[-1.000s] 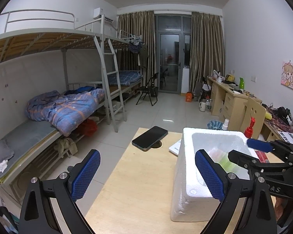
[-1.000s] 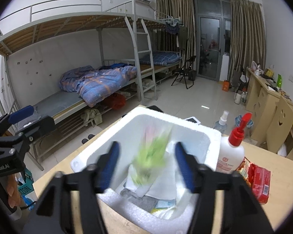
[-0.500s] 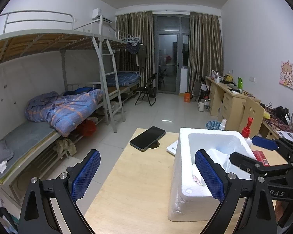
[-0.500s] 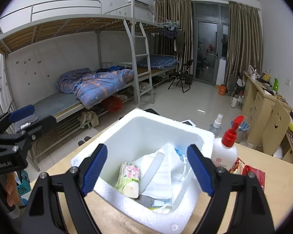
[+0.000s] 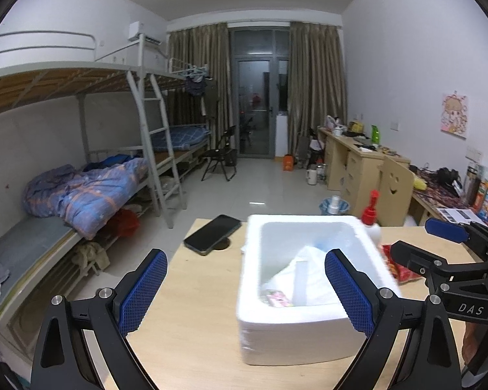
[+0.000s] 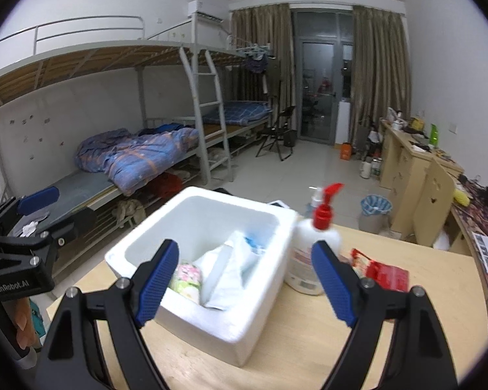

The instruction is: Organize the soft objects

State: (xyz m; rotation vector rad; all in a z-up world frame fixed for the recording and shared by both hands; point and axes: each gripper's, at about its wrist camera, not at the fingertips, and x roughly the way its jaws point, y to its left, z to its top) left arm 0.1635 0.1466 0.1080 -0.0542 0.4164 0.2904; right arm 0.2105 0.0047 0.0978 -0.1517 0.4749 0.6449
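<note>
Both tools stand wide open and hold nothing. The right tool [image 6: 244,276] has just been opening, with nothing between its pads. Ahead of it, on the wooden surface [image 6: 309,341], sits a white foam box [image 6: 211,321] holding a floral tissue pack [image 6: 187,276] beside a white bag [image 6: 227,269]. The left tool [image 5: 245,289] has that box before its right finger [image 5: 348,292]. A pump bottle [image 6: 312,250] stands just right of the box.

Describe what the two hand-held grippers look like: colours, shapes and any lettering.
Both match: the left hand-held gripper and the right hand-held gripper have black angular frames with silver bolt heads, and two long fingers faced with blue mesh-textured pads. White lettering on each body: "DAS" on the right, "CenRobot.AI" on the left. No cables or sleeves show.
</note>
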